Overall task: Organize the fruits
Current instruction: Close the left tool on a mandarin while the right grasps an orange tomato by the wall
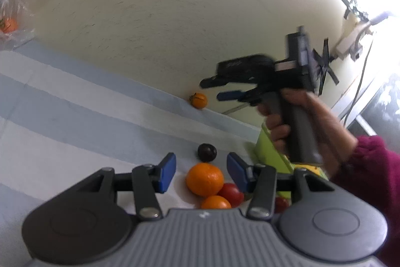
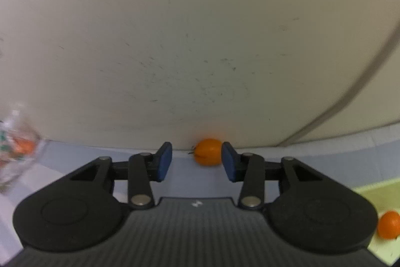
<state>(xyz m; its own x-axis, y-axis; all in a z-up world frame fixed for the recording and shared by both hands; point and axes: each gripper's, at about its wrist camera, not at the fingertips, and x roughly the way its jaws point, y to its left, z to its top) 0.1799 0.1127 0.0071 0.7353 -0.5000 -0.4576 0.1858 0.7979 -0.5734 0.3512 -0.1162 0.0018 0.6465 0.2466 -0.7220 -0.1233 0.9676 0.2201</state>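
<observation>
While the left gripper [image 1: 201, 173] idles open, the right gripper [image 2: 197, 162], jaws wide and empty, faces the small orange [image 2: 208, 151] at the surface's back edge, slightly right

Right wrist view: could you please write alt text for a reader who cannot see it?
The open right gripper points at a small orange fruit lying against the pale wall. A clear plastic bag is at far left, a green container holding another orange at lower right.
</observation>
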